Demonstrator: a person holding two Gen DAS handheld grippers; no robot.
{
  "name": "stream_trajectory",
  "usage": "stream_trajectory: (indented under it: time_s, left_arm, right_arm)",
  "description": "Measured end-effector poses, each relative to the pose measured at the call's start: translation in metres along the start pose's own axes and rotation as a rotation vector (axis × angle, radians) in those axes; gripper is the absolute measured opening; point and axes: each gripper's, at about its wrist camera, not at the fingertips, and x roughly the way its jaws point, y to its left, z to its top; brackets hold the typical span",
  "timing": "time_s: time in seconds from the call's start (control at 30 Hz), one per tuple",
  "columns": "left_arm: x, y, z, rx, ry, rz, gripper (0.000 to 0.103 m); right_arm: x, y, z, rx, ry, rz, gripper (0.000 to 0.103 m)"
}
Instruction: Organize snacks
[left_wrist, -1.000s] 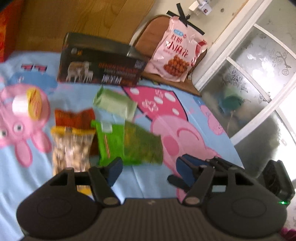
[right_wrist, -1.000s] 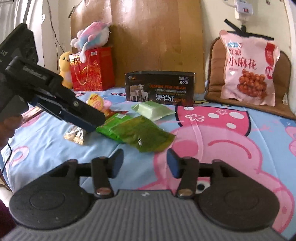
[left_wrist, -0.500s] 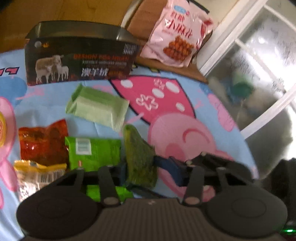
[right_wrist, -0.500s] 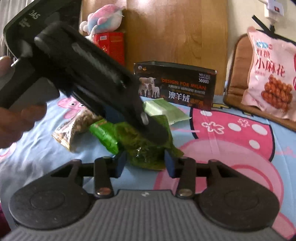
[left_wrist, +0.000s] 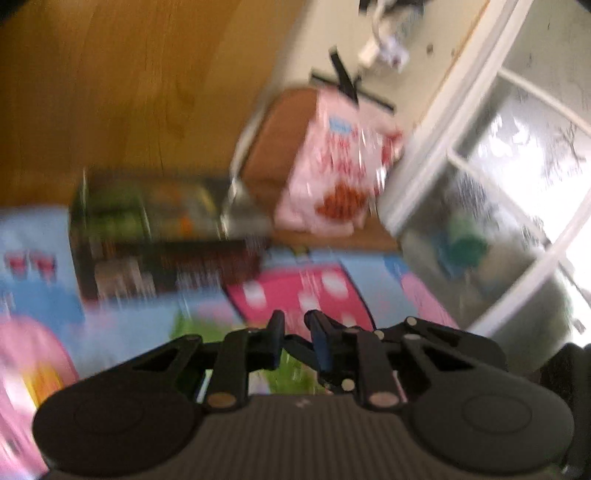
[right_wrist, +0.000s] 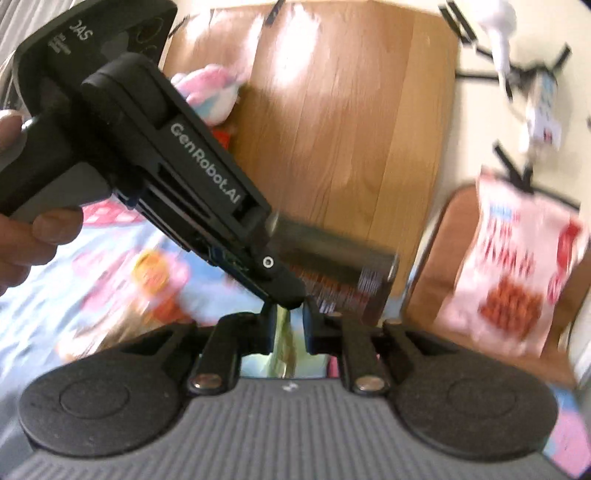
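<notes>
Both tongs, the left gripper (left_wrist: 295, 328) shut and the right gripper (right_wrist: 289, 325) closing, pinch the green snack packet (right_wrist: 283, 338) between their tips; seemingly mid-pickup, needing joint carrying to the dark box (right_wrist: 343, 266) just ahead.

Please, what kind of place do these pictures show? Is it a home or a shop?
Probably a home, perhaps a bedroom. A cartoon-print blanket covers the surface, a plush toy sits by the wooden board, and a pink snack bag leans on a brown cushion.
</notes>
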Motion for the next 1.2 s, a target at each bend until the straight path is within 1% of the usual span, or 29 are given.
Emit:
stream_trajectory:
  time_s: [0.13, 0.2, 0.27, 0.3, 0.33, 0.37, 0.4, 0.47, 0.5, 0.53, 0.57, 0.6, 0.63, 0.67, 0.7, 0.73, 0.8, 0.87, 0.9, 0.93, 0.97, 1.0, 1.03, 1.1, 1.2]
  left_arm:
    - [0.002, 0.012, 0.047, 0.009, -0.078, 0.041, 0.016]
    - [0.007, 0.021, 0.070, -0.003, -0.117, 0.067, 0.016]
    - [0.015, 0.031, 0.088, -0.026, -0.139, 0.101, 0.021]
    - [0.020, 0.038, 0.095, -0.047, -0.137, 0.111, 0.032]
    - [0.022, 0.046, 0.098, -0.080, -0.132, 0.124, 0.034]
    - [0.023, 0.053, 0.097, -0.113, -0.120, 0.127, 0.034]
    - [0.020, 0.059, 0.091, -0.128, -0.105, 0.107, 0.034]
    - [0.013, 0.066, 0.070, -0.132, -0.065, 0.080, 0.040]
    - [0.013, 0.068, 0.057, -0.138, -0.031, 0.070, 0.044]
    - [0.012, 0.070, 0.042, -0.156, 0.009, 0.050, 0.045]
    - [0.015, 0.072, 0.028, -0.182, 0.058, 0.017, 0.045]
    - [0.018, 0.074, 0.014, -0.207, 0.106, -0.015, 0.045]
    - [0.025, 0.073, 0.000, -0.229, 0.155, -0.043, 0.045]
    - [0.031, 0.071, -0.009, -0.238, 0.186, -0.055, 0.045]
    - [0.037, 0.068, -0.016, -0.239, 0.210, -0.060, 0.045]
    - [0.044, 0.062, -0.023, -0.229, 0.232, -0.061, 0.048]
    - [0.057, 0.056, -0.033, -0.209, 0.261, -0.040, 0.049]
    - [0.067, 0.053, -0.043, -0.222, 0.279, -0.026, 0.049]
    - [0.069, 0.053, -0.046, -0.223, 0.273, -0.024, 0.045]
    - [0.069, 0.052, -0.046, -0.224, 0.271, -0.034, 0.033]
    - [0.068, 0.052, -0.046, -0.234, 0.282, -0.019, 0.030]
    - [0.067, 0.052, -0.045, -0.229, 0.279, -0.003, 0.028]
    - [0.063, 0.051, -0.046, -0.217, 0.273, 0.000, 0.028]
    - [0.055, 0.047, -0.045, -0.211, 0.261, -0.006, 0.028]
    - [0.035, 0.041, -0.030, -0.180, 0.196, -0.006, 0.029]
  right_arm:
    - [0.036, -0.013, 0.032, -0.014, -0.064, -0.041, 0.017]
    - [0.056, -0.020, 0.046, -0.022, -0.089, -0.057, 0.017]
    - [0.079, -0.030, 0.060, -0.004, -0.099, -0.059, 0.017]
    - [0.091, -0.035, 0.066, 0.003, -0.094, -0.054, 0.018]
    - [0.105, -0.040, 0.071, 0.002, -0.067, -0.044, 0.019]
    - [0.114, -0.046, 0.075, 0.017, -0.027, -0.035, 0.019]
    - [0.114, -0.053, 0.077, 0.064, -0.006, -0.029, 0.020]
    - [0.098, -0.074, 0.070, 0.219, 0.015, 0.070, 0.021]
    - [0.085, -0.082, 0.060, 0.297, 0.017, 0.129, 0.026]
    - [0.070, -0.090, 0.046, 0.367, 0.033, 0.181, 0.039]
    - [0.059, -0.093, 0.033, 0.403, 0.063, 0.211, 0.045]
    - [0.048, -0.093, 0.017, 0.421, 0.100, 0.230, 0.051]
    - [0.038, -0.092, 0.001, 0.426, 0.136, 0.236, 0.051]
    - [0.030, -0.090, -0.013, 0.425, 0.180, 0.240, 0.052]
    - [0.024, -0.088, -0.024, 0.430, 0.221, 0.249, 0.057]
    - [0.020, -0.088, -0.035, 0.443, 0.260, 0.250, 0.061]
    - [0.018, -0.087, -0.048, 0.468, 0.315, 0.261, 0.061]
    - [0.020, -0.083, -0.056, 0.485, 0.349, 0.282, 0.062]
    - [0.019, -0.081, -0.054, 0.476, 0.337, 0.266, 0.052]
    - [0.017, -0.081, -0.054, 0.474, 0.333, 0.271, 0.035]
    - [0.017, -0.086, -0.053, 0.510, 0.330, 0.279, 0.034]
    - [0.020, -0.090, -0.053, 0.534, 0.328, 0.284, 0.031]
    - [0.019, -0.089, -0.052, 0.540, 0.316, 0.282, 0.023]
    - [0.016, -0.090, -0.047, 0.546, 0.285, 0.268, 0.016]
    - [0.014, -0.090, -0.030, 0.547, 0.215, 0.259, 0.015]
